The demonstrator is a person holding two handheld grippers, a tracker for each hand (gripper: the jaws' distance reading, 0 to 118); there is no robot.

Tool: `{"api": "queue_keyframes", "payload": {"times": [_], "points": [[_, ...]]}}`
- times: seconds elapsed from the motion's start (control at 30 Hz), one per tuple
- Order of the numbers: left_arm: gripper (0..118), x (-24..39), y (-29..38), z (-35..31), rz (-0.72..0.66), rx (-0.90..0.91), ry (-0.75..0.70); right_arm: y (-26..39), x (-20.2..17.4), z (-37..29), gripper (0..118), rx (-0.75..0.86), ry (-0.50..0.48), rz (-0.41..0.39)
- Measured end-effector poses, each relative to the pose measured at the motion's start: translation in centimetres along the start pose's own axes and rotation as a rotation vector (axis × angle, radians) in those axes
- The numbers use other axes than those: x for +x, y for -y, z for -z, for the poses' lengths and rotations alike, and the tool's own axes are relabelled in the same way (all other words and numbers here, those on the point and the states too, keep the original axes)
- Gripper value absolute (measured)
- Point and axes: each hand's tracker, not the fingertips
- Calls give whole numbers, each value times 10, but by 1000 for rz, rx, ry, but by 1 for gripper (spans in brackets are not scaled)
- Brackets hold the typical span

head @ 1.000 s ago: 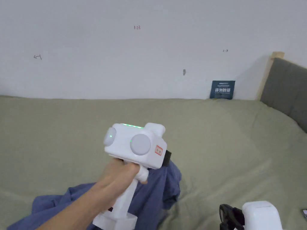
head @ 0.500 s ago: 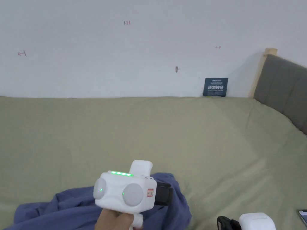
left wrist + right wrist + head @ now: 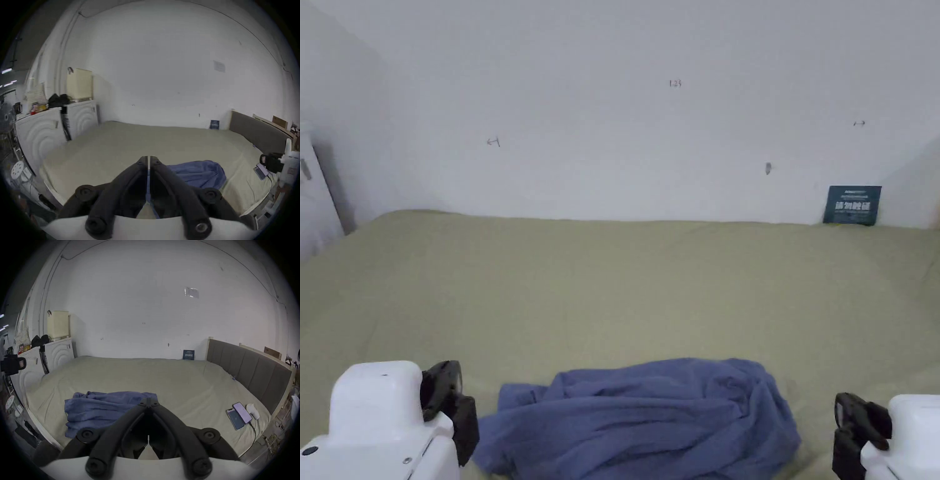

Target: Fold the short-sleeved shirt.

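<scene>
Lowered from over the shirt, both tongs now flank it.
Head view: left tongs (image 3: pixel 449 400), right tongs (image 3: pixel 853 431); crumpled blue shirt (image 3: pixel 650 419) stretches left-right on the olive bed (image 3: pixel 625 281). Left gripper view: jaws nearly together, empty. Right gripper view: jaws pressed together, empty, soft wrinkled cloth beyond.

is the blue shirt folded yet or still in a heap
Still in a heap: the blue shirt lies crumpled and wrinkled on the bed, no neat edges or flat layers.

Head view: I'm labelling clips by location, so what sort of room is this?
Likely a bedroom: a bed with a headboard against a wall, white cabinets beside it, a shirt lying crumpled on it.
</scene>
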Motion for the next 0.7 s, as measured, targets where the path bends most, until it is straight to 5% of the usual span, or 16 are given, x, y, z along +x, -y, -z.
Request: {"api": "queue_keyframes", "payload": {"times": [0.43, 0.7], "points": [[3, -28, 11, 50, 28, -162, 14, -1, -23, 10, 0, -10, -48, -24], [3, -62, 78, 218, -16, -575, 80, 18, -32, 51, 0, -103, -67, -18]]}}
